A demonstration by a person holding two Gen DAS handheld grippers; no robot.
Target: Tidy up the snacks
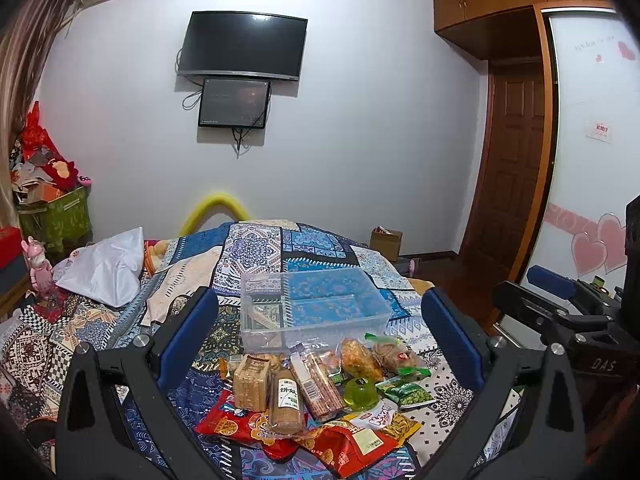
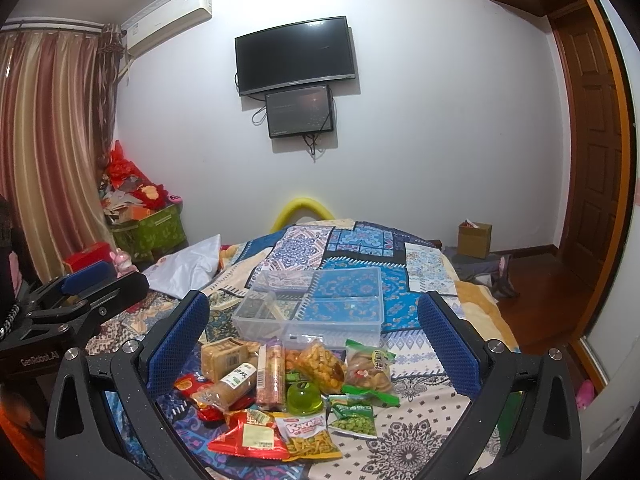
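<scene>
A pile of snack packs (image 1: 316,404) lies on the patterned bedspread, also in the right wrist view (image 2: 296,392): red bags, biscuit packs, a green jelly cup (image 1: 360,394), green pea packets (image 2: 354,420). Behind it stands a clear plastic divided box (image 1: 312,304), also in the right wrist view (image 2: 316,304), holding almost nothing. My left gripper (image 1: 320,336) is open and empty above the pile. My right gripper (image 2: 316,340) is open and empty above the pile too. Each gripper shows at the other view's edge.
A white plastic bag (image 1: 104,268) lies on the bed's left. A yellow foam arch (image 2: 302,208) stands at the bed's far end. A cardboard box (image 2: 474,240) sits on the wooden floor at right. Green box with clutter (image 2: 150,228) stands by the curtain.
</scene>
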